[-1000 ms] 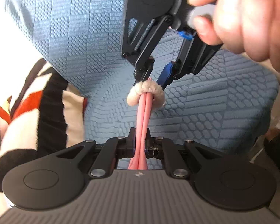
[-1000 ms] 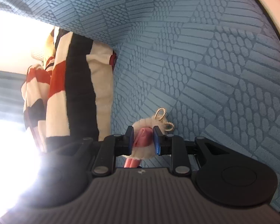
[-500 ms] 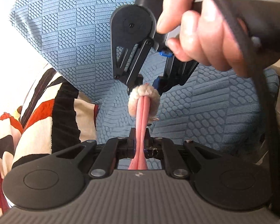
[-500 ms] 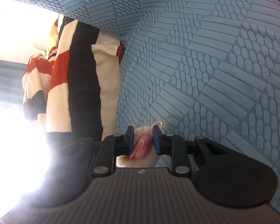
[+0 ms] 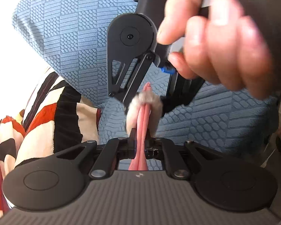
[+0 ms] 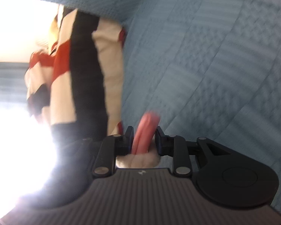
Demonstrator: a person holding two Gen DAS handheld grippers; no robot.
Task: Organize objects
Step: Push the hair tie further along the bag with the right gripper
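Two grippers meet on one thing: a pink cord (image 5: pixel 143 123) folded double, ringed by a fuzzy cream scrunchie (image 5: pixel 153 101). Nearest the left camera, the left gripper (image 5: pixel 140 149) has its fingers clamped together on the cord. Farther on, the right gripper (image 5: pixel 143 103), held by a hand (image 5: pixel 221 43), has its fingers either side of the scrunchie, easing apart; blur hides whether they press it. Behind lie a blue textured cushion (image 5: pixel 75 37) and a red, black and cream striped cloth (image 5: pixel 46 112), cut off at the frame's edge.
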